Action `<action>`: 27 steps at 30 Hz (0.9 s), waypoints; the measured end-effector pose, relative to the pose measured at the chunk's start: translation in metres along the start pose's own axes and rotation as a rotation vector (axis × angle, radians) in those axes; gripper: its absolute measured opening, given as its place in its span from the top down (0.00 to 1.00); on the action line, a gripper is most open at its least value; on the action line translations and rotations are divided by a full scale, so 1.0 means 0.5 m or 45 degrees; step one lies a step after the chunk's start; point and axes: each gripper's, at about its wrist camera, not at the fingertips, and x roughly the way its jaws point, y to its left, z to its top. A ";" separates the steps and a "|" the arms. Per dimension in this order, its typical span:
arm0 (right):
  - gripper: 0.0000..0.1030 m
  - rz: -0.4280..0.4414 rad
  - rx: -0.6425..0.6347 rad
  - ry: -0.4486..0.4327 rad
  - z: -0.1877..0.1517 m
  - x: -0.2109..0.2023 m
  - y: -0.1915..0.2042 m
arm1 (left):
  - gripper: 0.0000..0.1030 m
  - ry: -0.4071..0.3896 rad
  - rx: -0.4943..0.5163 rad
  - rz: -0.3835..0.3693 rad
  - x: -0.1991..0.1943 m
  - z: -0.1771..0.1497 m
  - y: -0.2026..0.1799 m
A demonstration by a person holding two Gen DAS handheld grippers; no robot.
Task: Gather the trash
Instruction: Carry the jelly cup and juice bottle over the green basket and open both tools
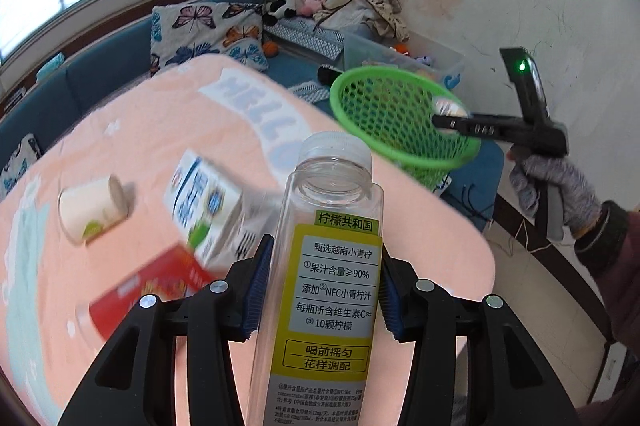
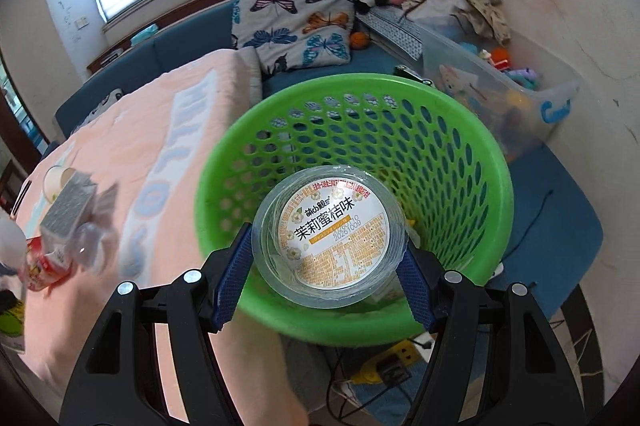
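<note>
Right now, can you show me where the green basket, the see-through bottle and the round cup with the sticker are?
green basket (image 2: 494, 162), right wrist view, on its rim.
clear bottle (image 1: 334, 282), left wrist view, on its yellow label.
round clear cup (image 2: 334, 228), right wrist view, on its white label.

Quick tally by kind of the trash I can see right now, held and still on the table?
Clear plastic bottle, held by the left hand-held gripper: 1
Clear plastic cup, held by the right hand-held gripper over the green basket: 1
Cartons on the table (milk carton, red carton): 2
Paper cup: 1
Total: 5
</note>
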 end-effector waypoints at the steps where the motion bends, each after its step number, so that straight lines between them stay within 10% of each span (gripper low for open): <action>1: 0.34 -0.001 0.004 0.004 0.003 0.006 -0.006 | 0.55 -0.001 0.000 -0.003 0.006 0.012 -0.003; 27: 0.27 -0.039 0.047 -0.109 -0.054 -0.102 -0.114 | 0.55 0.148 0.112 -0.132 0.322 0.277 -0.205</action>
